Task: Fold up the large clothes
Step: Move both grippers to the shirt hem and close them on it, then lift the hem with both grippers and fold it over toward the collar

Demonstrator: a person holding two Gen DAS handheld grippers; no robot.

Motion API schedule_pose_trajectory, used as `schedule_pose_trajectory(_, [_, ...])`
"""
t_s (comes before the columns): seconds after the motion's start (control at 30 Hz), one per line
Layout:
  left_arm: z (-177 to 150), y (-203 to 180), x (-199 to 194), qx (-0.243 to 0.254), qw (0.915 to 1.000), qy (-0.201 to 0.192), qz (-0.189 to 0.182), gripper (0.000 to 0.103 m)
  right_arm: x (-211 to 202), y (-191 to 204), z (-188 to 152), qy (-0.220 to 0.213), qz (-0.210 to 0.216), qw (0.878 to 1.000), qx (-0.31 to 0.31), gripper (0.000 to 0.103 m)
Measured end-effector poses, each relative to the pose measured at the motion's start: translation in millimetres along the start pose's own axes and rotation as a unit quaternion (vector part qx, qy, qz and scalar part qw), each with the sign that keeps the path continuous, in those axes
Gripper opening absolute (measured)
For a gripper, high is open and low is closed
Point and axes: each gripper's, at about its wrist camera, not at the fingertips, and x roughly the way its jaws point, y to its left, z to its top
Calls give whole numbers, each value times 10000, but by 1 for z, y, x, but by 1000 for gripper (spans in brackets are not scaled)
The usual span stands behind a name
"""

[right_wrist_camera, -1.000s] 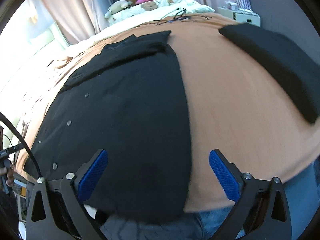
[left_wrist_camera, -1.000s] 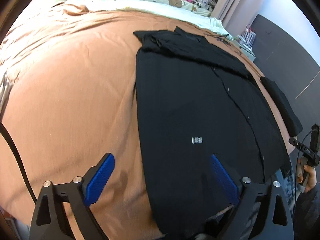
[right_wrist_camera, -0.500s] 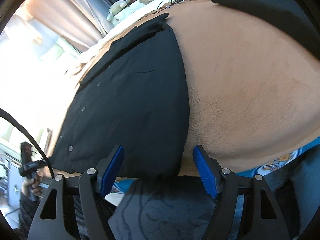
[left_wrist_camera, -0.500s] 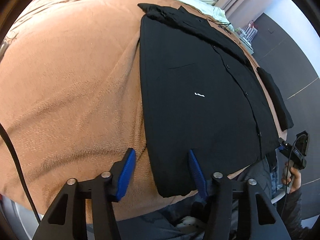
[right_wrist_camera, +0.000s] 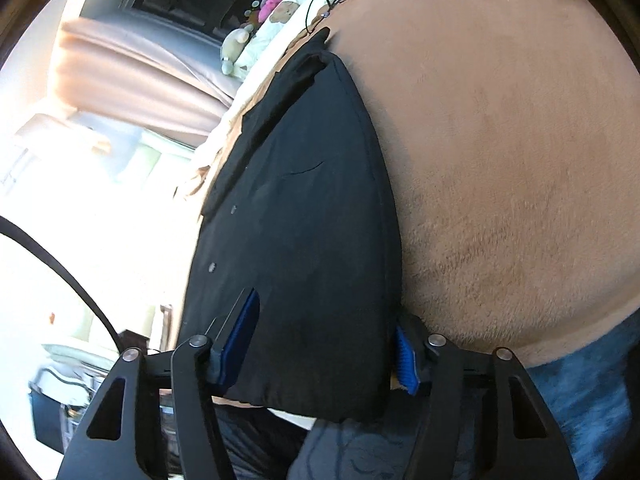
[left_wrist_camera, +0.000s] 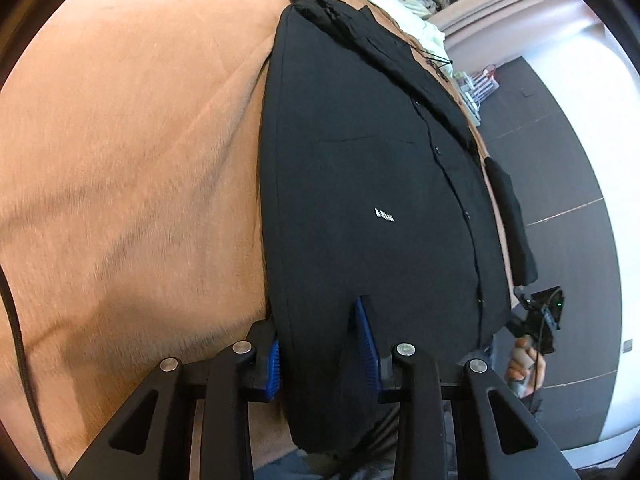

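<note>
A black button-up shirt (left_wrist_camera: 360,168) lies flat on the orange-brown bed cover (left_wrist_camera: 120,160), collar at the far end. My left gripper (left_wrist_camera: 320,356) straddles the shirt's near left hem corner. One blue pad (left_wrist_camera: 274,368) is at the side edge and the other rests on the cloth. Its jaws are closing with the fabric between them. In the right wrist view the same shirt (right_wrist_camera: 304,220) lies on the cover (right_wrist_camera: 500,160). My right gripper (right_wrist_camera: 324,354) straddles the near right hem corner, jaws closing with cloth between the pads.
A second folded black garment (left_wrist_camera: 510,216) lies to the right of the shirt. A hand (left_wrist_camera: 524,364) holds the other gripper's handle at the bed's edge. Pillows and plush toys (right_wrist_camera: 240,44) sit at the far end. Blue jeans (right_wrist_camera: 592,380) are close below.
Both grippers came down and in toward the shirt's near hem and tilted. Their wide-open jaws have narrowed around the two hem corners.
</note>
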Motion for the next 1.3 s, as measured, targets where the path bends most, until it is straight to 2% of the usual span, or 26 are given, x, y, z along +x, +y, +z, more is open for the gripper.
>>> schedule_pose_trajectory(0.13, [-8, 0, -5, -36, 10000, 18, -73, 34, 1, -14, -9, 62, 190, 9998, 81, 58])
schedule_pose_trajectory(0.2, [-6, 2, -5, -87, 9999, 20, -82, 33, 3, -18, -8, 23, 114, 9999, 76, 51])
schedule_pose_trajectory(0.27, [0, 2, -4, -122, 9999, -10, -45, 28, 8, -22, -3, -42, 8, 9998, 219, 34])
schedule_pose_trajectory(0.3, [1, 2, -4, -130, 9999, -46, -18, 27, 9, -22, -2, -67, -30, 9996, 276, 30])
schedule_pose_trajectory(0.37, [2, 0, -3, -141, 9998, -112, 87, 20, 10, -23, 1, -142, -104, 9993, 326, 15])
schedule_pose_trajectory(0.47, [-3, -8, -10, 14, 9993, -267, 263, 9, 1, -14, -2, -334, -132, 9992, 162, 5])
schedule_pose_trajectory(0.6, [-10, -19, -26, 114, 9978, -538, 361, 5, -13, 5, -9, -587, -187, 9981, -40, 2])
schedule_pose_trajectory(0.83, [-20, -32, -68, 261, 9949, -926, 292, 2, -22, 52, -39, -867, -173, 9947, -531, 2])
schedule_pose_trajectory(1.17, [-63, -45, -139, 288, 9900, -1376, 111, 2, -65, 68, -81, -805, -54, 9918, -989, 2])
schedule_pose_trajectory(1.3, [-84, -57, -169, 375, 9875, -1525, 149, 2, -95, 74, -95, -809, 52, 9890, -1235, 2])
